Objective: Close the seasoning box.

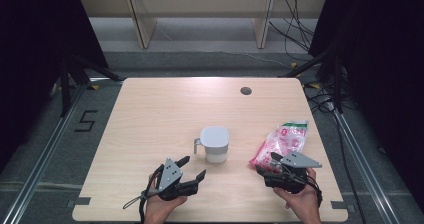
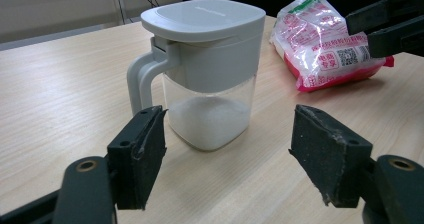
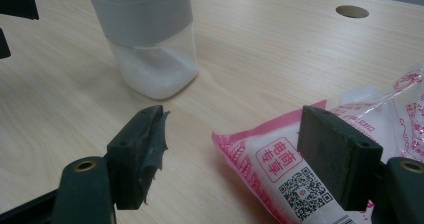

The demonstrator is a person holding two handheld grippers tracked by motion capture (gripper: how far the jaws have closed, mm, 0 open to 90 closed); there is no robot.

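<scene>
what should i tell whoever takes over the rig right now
Left gripper: open, holds nothing, faces the lidded jug from just short of it.
Right gripper: open, the near corner of the pink bag lies between its jaws, not pinched.
Jug: mid-table, lid on, some white grains inside. Bag: right of the jug, flat, looks sealed.
Done: nothing visible yet.
Left: probably grip bag and jug, open both, pour.
</scene>
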